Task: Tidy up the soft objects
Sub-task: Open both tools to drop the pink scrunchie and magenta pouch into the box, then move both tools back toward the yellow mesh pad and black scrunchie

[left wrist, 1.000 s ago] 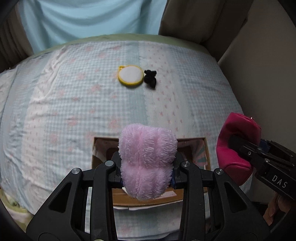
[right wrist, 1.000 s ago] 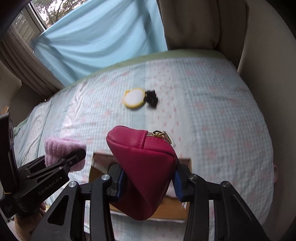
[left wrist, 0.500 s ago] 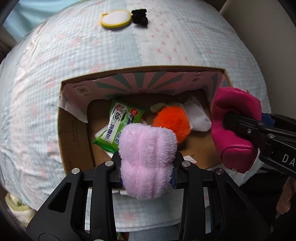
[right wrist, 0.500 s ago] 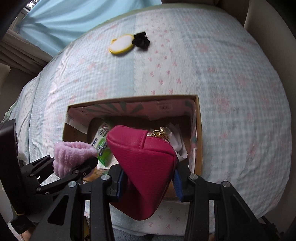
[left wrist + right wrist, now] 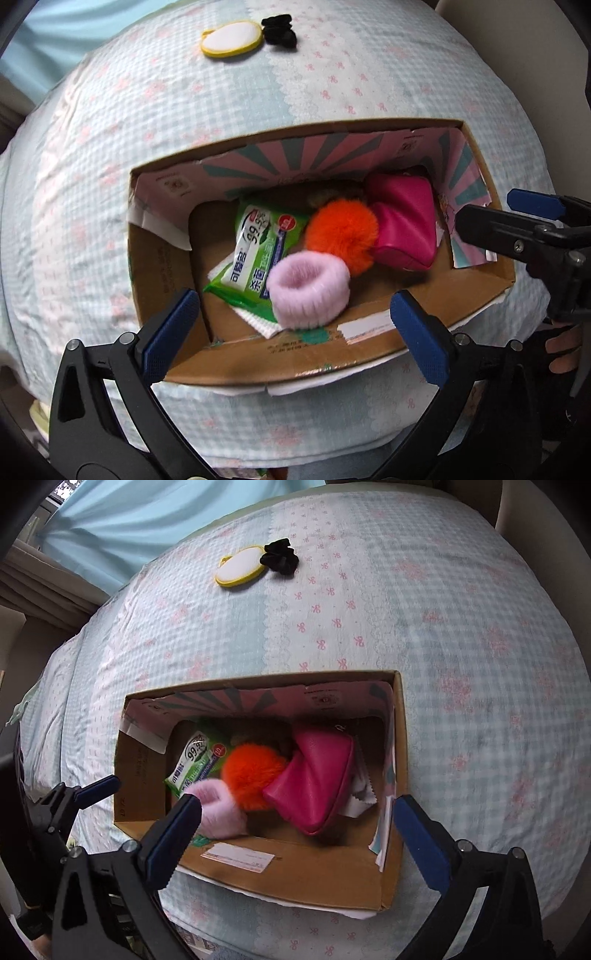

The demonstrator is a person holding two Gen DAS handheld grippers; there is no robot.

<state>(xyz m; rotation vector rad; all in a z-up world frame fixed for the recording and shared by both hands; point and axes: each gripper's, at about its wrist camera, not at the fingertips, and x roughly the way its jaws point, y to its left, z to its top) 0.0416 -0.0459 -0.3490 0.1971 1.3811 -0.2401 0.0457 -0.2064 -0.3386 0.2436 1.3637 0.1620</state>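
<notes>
The cardboard box (image 5: 258, 363) sits on the bed (image 5: 110, 147) at its near edge, and it serves as the collecting place: soft things go inside it so the bedcover ends up tidy. Inside the box lie a pink fuzzy ring (image 5: 308, 291), an orange pompom (image 5: 341, 236), a red pouch (image 5: 404, 225) and a green wipes packet (image 5: 255, 254). The ring rests against the near wall of the box, partly on the packet; the pouch leans at the right end of the box, touching the pompom.

Both grippers hang above the box, pointing steeply down into it, a pose that suits dropping things in. The left gripper (image 5: 295, 328) is over the near wall, its jaws opening and spread wide, with nothing pressed between the pads; the ring lies below them, free. The right gripper (image 5: 295, 830) is over the right half of the box, its jaws likewise opening wide, and the pouch lies loose beneath them.

Well beyond the box, toward the far side of the bed, a yellow-rimmed round pad (image 5: 240, 566) and a black scrunchie (image 5: 279, 557) lie just beside each other, apparently the next things to collect.
</notes>
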